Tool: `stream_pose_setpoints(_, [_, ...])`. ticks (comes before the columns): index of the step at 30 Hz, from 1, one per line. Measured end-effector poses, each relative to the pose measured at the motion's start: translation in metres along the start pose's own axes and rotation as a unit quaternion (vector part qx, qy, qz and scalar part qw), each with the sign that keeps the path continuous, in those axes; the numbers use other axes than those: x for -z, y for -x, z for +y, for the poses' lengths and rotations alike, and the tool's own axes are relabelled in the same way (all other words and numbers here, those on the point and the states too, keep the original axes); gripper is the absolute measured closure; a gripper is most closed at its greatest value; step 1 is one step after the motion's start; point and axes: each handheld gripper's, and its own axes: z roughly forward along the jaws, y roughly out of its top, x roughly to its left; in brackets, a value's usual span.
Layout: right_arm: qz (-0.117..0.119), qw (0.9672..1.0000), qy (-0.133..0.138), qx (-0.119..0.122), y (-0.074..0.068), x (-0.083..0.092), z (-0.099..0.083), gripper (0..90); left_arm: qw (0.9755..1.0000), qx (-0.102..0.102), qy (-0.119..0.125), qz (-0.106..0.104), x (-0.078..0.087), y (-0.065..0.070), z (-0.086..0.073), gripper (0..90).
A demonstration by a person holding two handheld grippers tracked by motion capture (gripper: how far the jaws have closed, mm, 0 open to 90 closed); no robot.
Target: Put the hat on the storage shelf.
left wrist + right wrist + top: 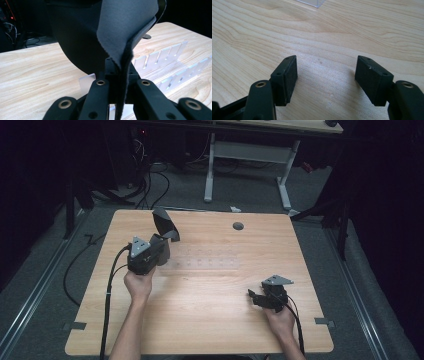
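The left gripper (159,249) is clamped on a dark grey, thin, flexible sheet of felt-like fabric (166,225), with both jaws pressed tight on its doubled lower edge. The sheet is held above the left half of the light wooden table (210,330), just over the left end of a clear acrylic slotted rack (205,264) that lies flat on the tabletop.

The step in hand appears to be carrying the sheet to the rack and seating it in a slot. To do this well:

1. Keep the grip firm; the material is limp and will likely slip or sag if the pinch loosens.
2. Bring the free edge down square to the slot walls, which stand in two parallel rows.
3. Lower slowly, since the rack is light and may shift if nudged.
4. Use the right gripper (256,296) to steady the rack if needed; it rests near the table's right front with its jaws apart and nothing between them.

In the left gripper view the sheet (125,27) rises from the jaws as a curved fold, matte, with a fuzzy cut edge and a darker inner face.
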Motion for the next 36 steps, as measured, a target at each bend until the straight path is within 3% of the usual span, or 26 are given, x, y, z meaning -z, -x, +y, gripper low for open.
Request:
stream_pose_setpoints(8, [0.001, 1.0000, 0.000, 0.001, 0.000, 0.000, 0.000, 34.6, 0.9998, -0.015, -0.010, 0.005, -0.003, 0.002, -0.009, 85.3])
stream_pose_setpoints(20, [0.001, 1.0000, 0.000, 0.003, 0.000, -0.001, 0.001, 34.4, 0.9997, 0.019, -0.015, 0.008, 0.003, -0.007, -0.010, 83.6])
stream_pose_setpoints(22, [0.001, 1.0000, 0.000, 0.003, 0.000, -0.001, 0.001, 34.3, 0.9994, 0.015, -0.024, 0.017, 0.003, -0.010, -0.012, 82.0])
stream_pose_setpoints(26, [0.001, 1.0000, 0.000, 0.003, 0.000, -0.001, 0.001, 34.3, 0.9993, 0.021, -0.025, 0.016, 0.006, -0.011, -0.013, 80.9])
stream_pose_setpoints(30, [0.001, 1.0000, 0.000, 0.003, 0.000, -0.001, 0.001, 34.3, 0.9990, 0.030, -0.025, 0.019, 0.009, -0.013, -0.010, 74.4])
stream_pose_setpoints(36, [0.001, 1.0000, 0.000, 0.003, 0.000, -0.001, 0.001, 34.3, 0.9983, 0.050, -0.021, 0.021, 0.015, -0.015, -0.003, 52.6])
